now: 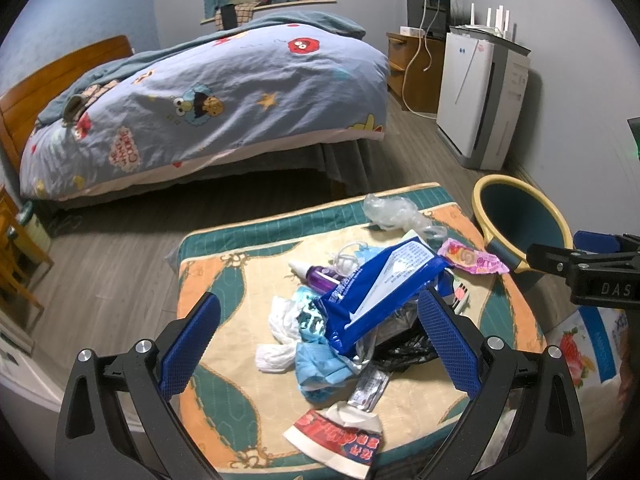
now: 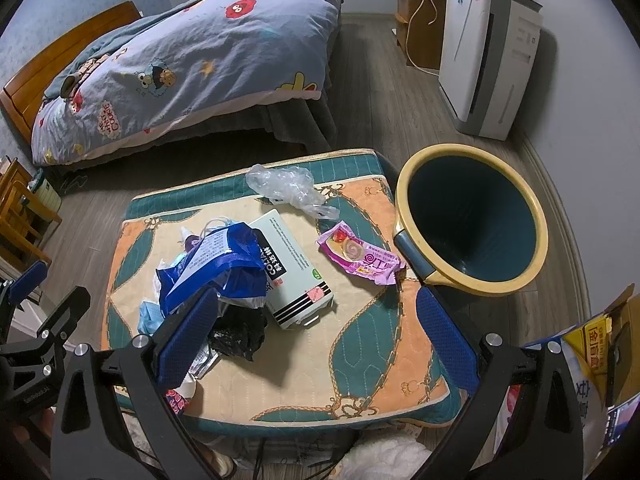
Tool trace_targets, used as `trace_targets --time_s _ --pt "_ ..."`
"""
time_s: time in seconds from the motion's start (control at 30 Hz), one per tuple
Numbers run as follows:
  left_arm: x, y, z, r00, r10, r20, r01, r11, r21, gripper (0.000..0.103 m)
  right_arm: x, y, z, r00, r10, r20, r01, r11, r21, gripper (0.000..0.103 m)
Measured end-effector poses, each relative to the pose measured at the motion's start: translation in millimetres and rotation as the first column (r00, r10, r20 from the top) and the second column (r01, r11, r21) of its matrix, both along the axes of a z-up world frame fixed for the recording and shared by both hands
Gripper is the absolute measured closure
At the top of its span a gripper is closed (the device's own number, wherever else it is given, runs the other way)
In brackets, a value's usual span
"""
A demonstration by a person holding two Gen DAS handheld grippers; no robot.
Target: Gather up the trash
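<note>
A pile of trash lies on a quilted cushion top [image 1: 224, 360] [image 2: 360, 360]: a blue plastic wrapper [image 1: 380, 284] [image 2: 220, 264], white tissue [image 1: 280, 336], a black bag [image 2: 238, 330], a white box [image 2: 292, 264], a pink candy wrapper [image 1: 472, 260] [image 2: 360, 258], a clear crumpled bag [image 1: 396, 210] [image 2: 286, 186], and a red and white wrapper [image 1: 340, 440]. A teal bin with a yellow rim [image 1: 520, 220] [image 2: 476, 216] stands right of the cushion. My left gripper [image 1: 320, 340] is open above the pile. My right gripper [image 2: 316, 332] is open and empty above the cushion.
A bed with a blue cartoon quilt [image 1: 208, 96] [image 2: 180, 64] stands behind. A white air purifier [image 1: 480, 96] [image 2: 484, 56] stands by the right wall. Printed boxes [image 2: 592, 360] sit at the lower right. Wooden furniture [image 2: 20, 208] is at the left.
</note>
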State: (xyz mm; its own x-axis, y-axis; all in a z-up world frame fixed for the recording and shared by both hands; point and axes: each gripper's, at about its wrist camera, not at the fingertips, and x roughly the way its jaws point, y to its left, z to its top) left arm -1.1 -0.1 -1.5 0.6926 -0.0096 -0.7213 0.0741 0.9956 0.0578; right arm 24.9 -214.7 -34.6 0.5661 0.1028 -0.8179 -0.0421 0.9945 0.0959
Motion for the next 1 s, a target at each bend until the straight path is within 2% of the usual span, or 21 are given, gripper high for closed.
trace_targets --time_s 0.73,0.93,1.0 --pt "0.6 -2.1 -4.1 1.000 -0.004 -0.008 0.004 1.000 -0.006 0.005 0.9 -6.3 1.0 1.000 -0.022 -0.011 0.022 1.000 0.019 0.006" --pt "6.7 -1.5 -2.6 1.000 -0.028 0.007 0.028 1.000 -0.010 0.005 12.5 -22.1 4.8 0.999 -0.040 -0.013 0.040 0.999 0.032 0.006" --pt "14.9 -2.5 -2.9 0.998 -0.055 -0.016 0.055 0.998 -0.017 0.005 19.2 -25.7 9.4 1.000 -0.023 0.014 0.023 0.999 0.022 0.006"
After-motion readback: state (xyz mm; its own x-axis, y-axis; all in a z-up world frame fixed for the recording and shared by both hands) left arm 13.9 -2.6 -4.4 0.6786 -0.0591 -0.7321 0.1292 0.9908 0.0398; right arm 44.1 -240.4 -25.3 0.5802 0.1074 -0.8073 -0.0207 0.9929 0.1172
